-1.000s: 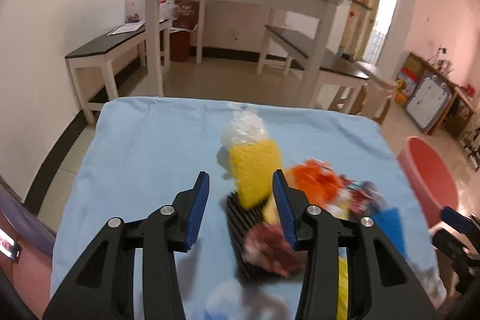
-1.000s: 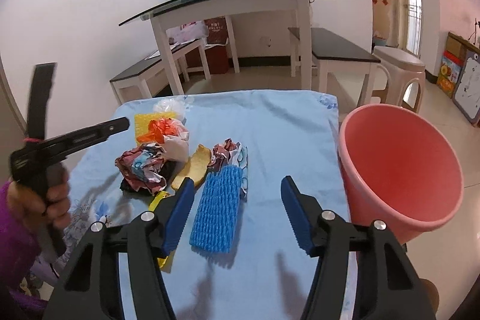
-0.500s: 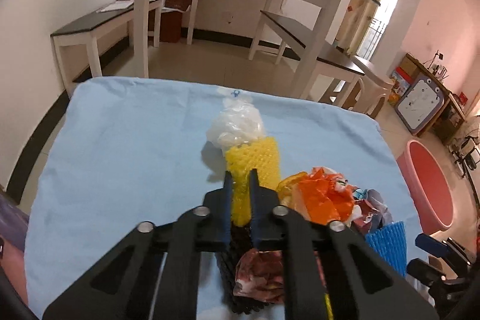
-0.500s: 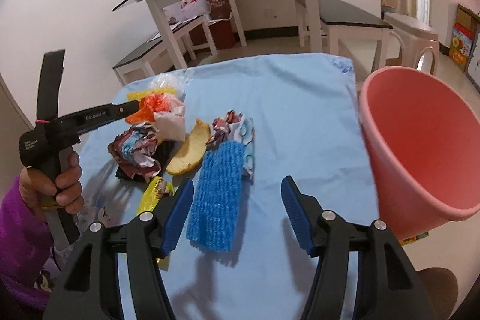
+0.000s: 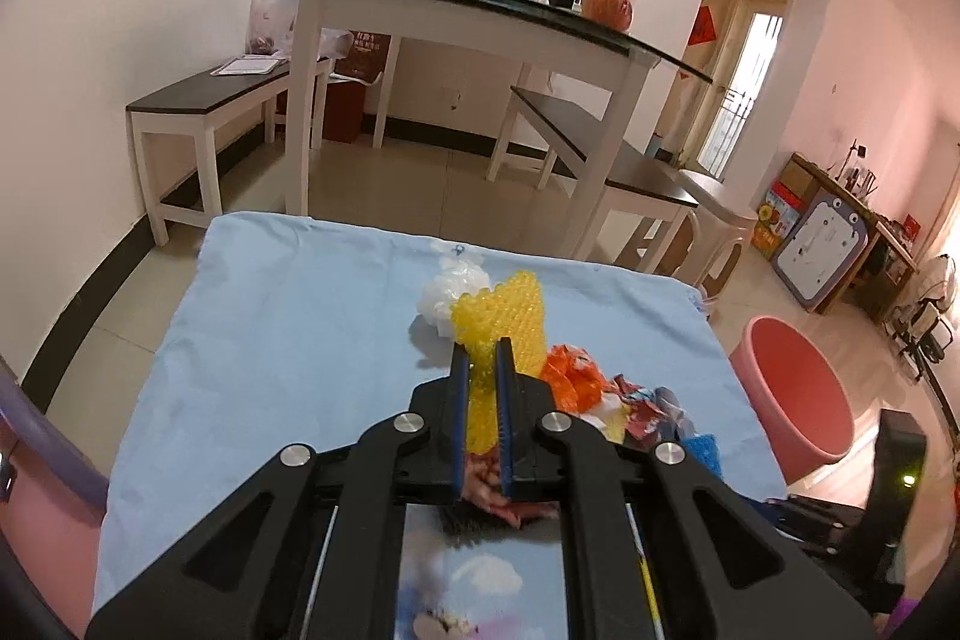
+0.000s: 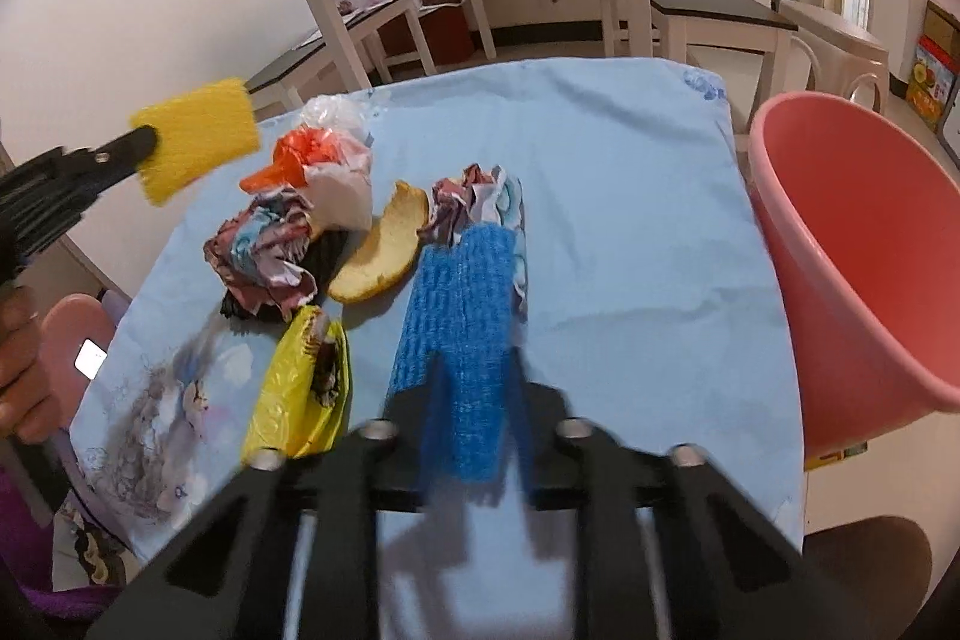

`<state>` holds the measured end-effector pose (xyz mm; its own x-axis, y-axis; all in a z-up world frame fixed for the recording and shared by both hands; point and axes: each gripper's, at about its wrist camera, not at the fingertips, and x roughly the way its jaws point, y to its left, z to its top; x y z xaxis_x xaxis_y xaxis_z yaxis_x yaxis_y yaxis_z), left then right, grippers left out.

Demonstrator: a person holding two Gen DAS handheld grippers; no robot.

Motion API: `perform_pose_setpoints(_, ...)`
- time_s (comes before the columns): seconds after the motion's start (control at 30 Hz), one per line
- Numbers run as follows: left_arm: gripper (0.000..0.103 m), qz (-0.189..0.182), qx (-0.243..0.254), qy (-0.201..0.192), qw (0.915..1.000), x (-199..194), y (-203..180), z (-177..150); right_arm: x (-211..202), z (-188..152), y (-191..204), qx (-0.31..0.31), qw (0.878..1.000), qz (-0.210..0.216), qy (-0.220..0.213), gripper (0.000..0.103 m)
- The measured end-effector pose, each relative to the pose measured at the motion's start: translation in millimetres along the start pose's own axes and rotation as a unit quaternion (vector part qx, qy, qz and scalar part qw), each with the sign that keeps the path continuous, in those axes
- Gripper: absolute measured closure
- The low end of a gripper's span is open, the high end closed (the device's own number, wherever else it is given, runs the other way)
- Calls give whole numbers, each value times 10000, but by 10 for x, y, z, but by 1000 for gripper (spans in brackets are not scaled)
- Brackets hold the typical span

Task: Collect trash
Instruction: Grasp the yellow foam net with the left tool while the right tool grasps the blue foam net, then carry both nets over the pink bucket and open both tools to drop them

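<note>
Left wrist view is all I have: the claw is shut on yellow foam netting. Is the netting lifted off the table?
Observer: Yes. In the right wrist view the yellow foam netting hangs in the left claw, clear of the blue cloth.
Operator: What is the right claw doing?
Observer: The right claw has just closed on the blue foam netting.
Operator: Anything in the pink tub?
Observer: The visible part of the pink tub shows no trash inside.
</note>
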<state>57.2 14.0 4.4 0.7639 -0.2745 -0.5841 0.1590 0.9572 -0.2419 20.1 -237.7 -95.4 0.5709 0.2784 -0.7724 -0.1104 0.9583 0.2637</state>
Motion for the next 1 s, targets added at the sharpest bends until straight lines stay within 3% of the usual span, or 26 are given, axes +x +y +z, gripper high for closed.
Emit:
perform_pose_setpoints(0.5, 95, -436, 139, -287, 9985, -355, -358, -18, -711, 28, -141, 207, 9953, -47, -940, 96)
perform_pose_setpoints(0.8, 95, -953, 522, -224, 9938, -274, -972, -3, -1064, 128, -454, 398, 9882, -454, -1404, 96)
perform_pose_setpoints(1.0, 95, -1335, 884, -129, 9870, -137, -1502, 7, -1267, 134, -905, 795, 9795, -834, -1653, 96)
